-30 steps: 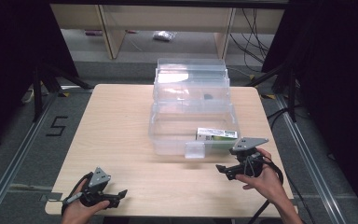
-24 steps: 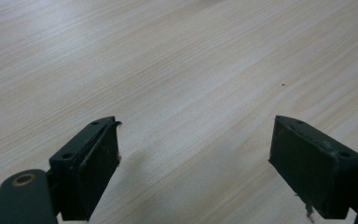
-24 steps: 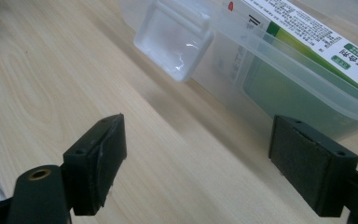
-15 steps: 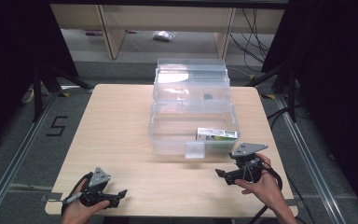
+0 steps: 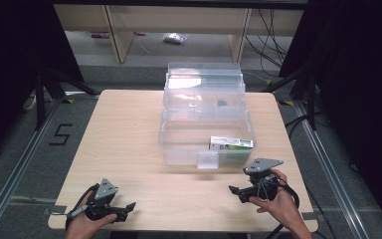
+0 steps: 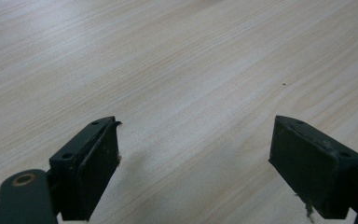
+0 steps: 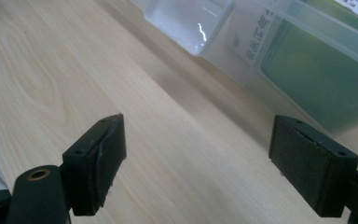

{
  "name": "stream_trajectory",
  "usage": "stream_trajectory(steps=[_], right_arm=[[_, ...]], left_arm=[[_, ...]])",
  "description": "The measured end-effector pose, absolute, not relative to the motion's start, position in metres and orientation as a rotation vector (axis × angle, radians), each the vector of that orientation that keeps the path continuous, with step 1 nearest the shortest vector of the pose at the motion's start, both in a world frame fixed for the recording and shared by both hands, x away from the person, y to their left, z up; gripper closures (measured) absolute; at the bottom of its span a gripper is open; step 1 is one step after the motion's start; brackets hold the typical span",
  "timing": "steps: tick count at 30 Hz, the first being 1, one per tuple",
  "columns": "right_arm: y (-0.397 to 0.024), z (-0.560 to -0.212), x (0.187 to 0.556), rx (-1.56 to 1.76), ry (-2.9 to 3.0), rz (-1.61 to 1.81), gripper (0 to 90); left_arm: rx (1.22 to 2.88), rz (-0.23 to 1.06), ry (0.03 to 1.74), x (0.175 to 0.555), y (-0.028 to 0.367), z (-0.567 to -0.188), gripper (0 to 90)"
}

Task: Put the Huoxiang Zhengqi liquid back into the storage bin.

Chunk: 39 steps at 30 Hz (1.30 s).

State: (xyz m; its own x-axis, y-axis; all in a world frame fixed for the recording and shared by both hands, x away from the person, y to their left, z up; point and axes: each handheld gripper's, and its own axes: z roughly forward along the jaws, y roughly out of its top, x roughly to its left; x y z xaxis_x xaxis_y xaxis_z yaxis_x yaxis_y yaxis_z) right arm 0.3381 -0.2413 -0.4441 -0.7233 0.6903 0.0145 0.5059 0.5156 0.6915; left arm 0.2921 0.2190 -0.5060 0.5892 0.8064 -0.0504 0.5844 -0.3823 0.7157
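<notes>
Resting low at the near left corner of the wooden counter (image 5: 129, 134), the left gripper (image 5: 124, 209) sat in the person's left hand (image 5: 82, 226) with its jaws spread wide and nothing between them; the left gripper view showed bare wood grain under the gap. On the floor left of the counter, a black marking reading "5" (image 5: 59, 134) was legible.

One clear plastic box (image 5: 179, 144) stood at mid-counter, lid (image 5: 204, 82) swung up and back at the far side. One latch tab (image 5: 208, 160) hung at the middle of its near wall. Inside, against the near right corner, lay one green-and-white carton (image 5: 231, 144). Its top carried a white label with print too small to read from above. In the right gripper view the carton (image 7: 317, 79) showed through the box wall as a green face beside a white panel with characters, blurred by the plastic; I could not read them. One small dark item (image 5: 222, 103) showed through the plastic farther back; identity unclear.

The right gripper (image 5: 236, 191), held in the right hand (image 5: 278, 204), sat near the counter's front edge, just in front of the box's right corner and apart from it. Jaws stood well apart, empty, pointing left.

Count: grippers 2, box 1, carton 1, latch 1.
</notes>
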Motion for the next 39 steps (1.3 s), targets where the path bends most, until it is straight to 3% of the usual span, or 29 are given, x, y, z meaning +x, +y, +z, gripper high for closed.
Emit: stream_trajectory(steps=[39], right_arm=[[-0.239, -0.485, 0.326, 1.002, 2.556, 0.96, 17.3]], left_arm=[[2.142, 0.411, 1.084, 0.292, 0.219, -0.505, 15.1]])
